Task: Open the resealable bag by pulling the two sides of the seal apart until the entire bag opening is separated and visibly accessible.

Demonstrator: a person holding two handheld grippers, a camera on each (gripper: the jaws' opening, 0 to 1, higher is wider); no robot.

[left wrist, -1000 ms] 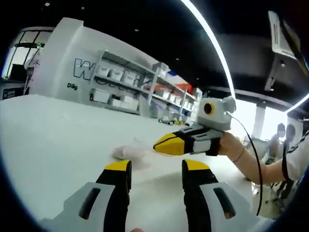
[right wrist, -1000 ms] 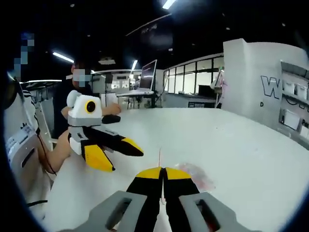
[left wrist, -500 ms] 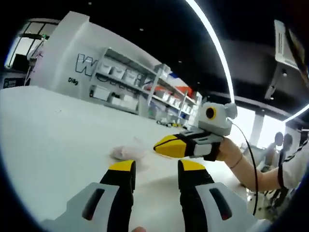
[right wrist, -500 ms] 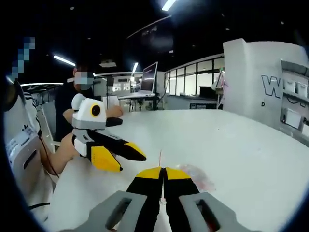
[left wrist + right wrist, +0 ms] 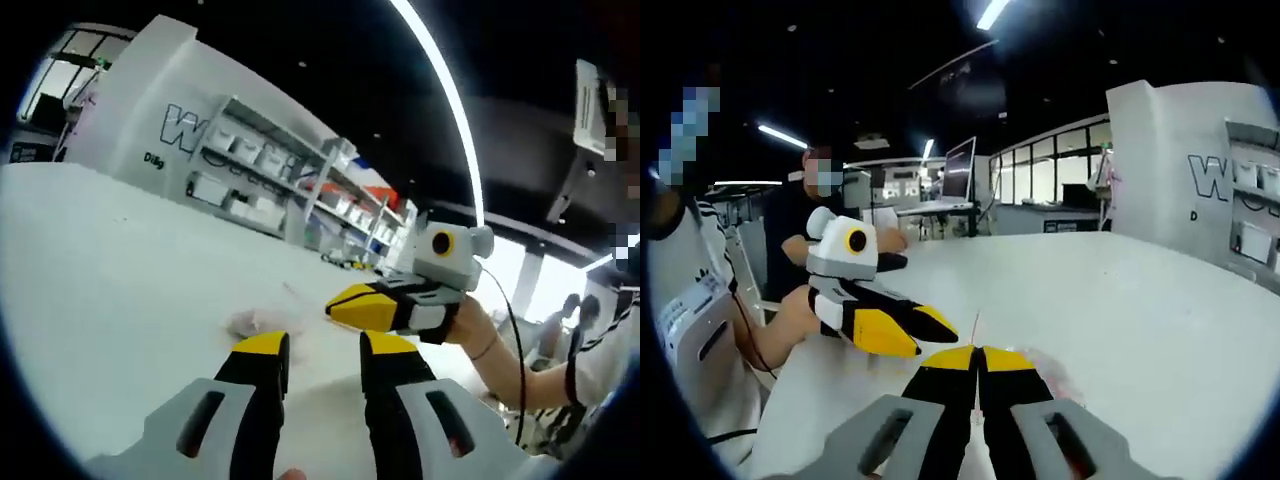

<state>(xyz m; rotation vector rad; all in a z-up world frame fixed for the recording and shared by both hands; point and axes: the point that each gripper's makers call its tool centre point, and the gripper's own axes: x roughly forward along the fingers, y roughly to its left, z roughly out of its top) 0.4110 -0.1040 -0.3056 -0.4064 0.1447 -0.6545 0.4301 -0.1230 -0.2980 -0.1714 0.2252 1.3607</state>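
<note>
A small clear resealable bag with a pinkish tint lies on the white table. My right gripper is shut, and a thin edge of the bag stands up between its tips; the rest of the bag lies just right of them. In the left gripper view, the right gripper comes in from the right with its yellow tips at the bag. My left gripper is open, with nothing between its jaws, just short of the bag. It also appears in the right gripper view, where the left gripper sits close on the left.
A seated person is at the table's far side, near a laptop. Shelves of white bins stand behind the table. More people are at the far right. The white tabletop stretches wide around the bag.
My left gripper has moved closer to the right gripper and the bag, and its jaws have narrowed somewhat. The right gripper stays shut at the bag.
</note>
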